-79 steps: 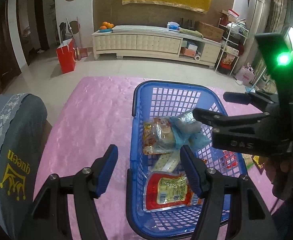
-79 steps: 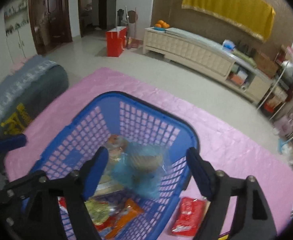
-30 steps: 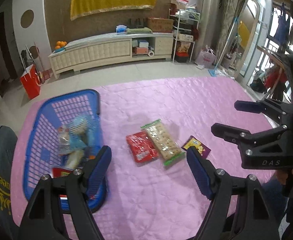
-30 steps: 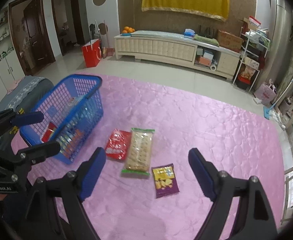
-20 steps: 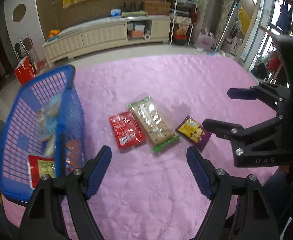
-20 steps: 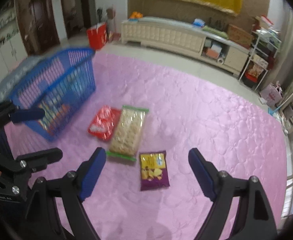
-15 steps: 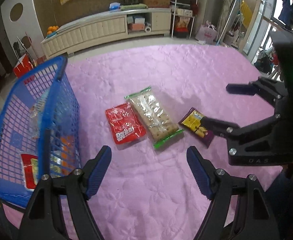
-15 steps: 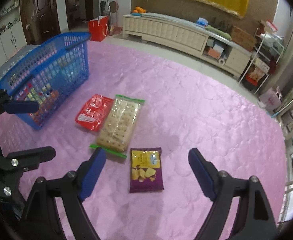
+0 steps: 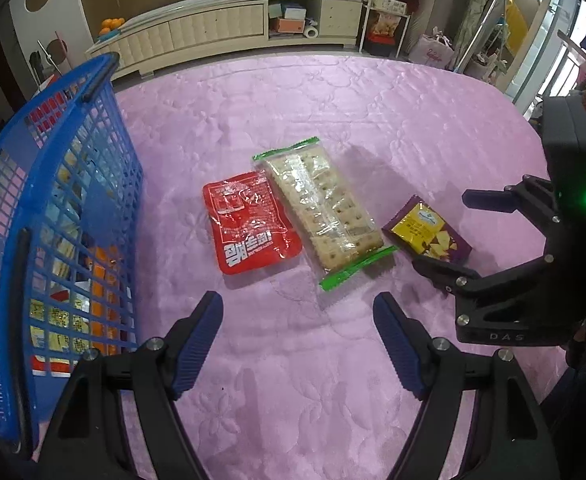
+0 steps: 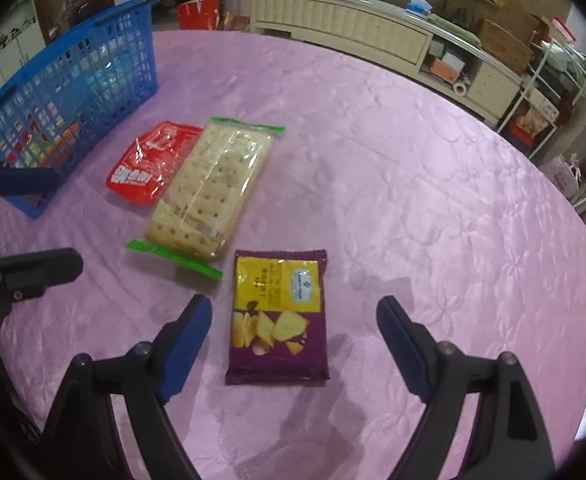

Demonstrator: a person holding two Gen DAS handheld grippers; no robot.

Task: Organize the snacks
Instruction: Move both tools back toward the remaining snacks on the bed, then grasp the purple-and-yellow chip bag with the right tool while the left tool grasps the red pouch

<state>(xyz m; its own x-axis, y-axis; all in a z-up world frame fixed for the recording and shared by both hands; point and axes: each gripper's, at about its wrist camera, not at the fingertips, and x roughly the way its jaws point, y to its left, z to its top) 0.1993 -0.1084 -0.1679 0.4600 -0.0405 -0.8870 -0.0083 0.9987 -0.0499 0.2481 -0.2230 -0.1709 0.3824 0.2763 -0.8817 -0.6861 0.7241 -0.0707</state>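
Three snack packs lie on the pink quilted cloth. A red pouch (image 9: pixel 249 227) (image 10: pixel 155 161) sits beside a long clear cracker pack (image 9: pixel 323 212) (image 10: pixel 213 188) with green ends. A purple and yellow chip bag (image 9: pixel 427 230) (image 10: pixel 279 316) lies to their right. My left gripper (image 9: pixel 299 314) is open above the cloth just short of the cracker pack, holding nothing. My right gripper (image 10: pixel 293 316) is open, its blue pads on either side of the chip bag but above it. The blue basket (image 9: pixel 33 208) (image 10: pixel 77 64) at the left holds several snacks.
The cloth (image 9: pixel 333 120) covers a rounded table whose edge curves at the right (image 10: pixel 573 220). A cream cabinet (image 9: pixel 213 36) stands across the floor behind. A shelf rack (image 10: pixel 545 84) and bags stand at the far right. The other gripper's body (image 9: pixel 533 280) is close on the right.
Both grippers have swung from the basket to the loose packs and come down toward the cloth. The packs look larger and closer. Both stayed open.
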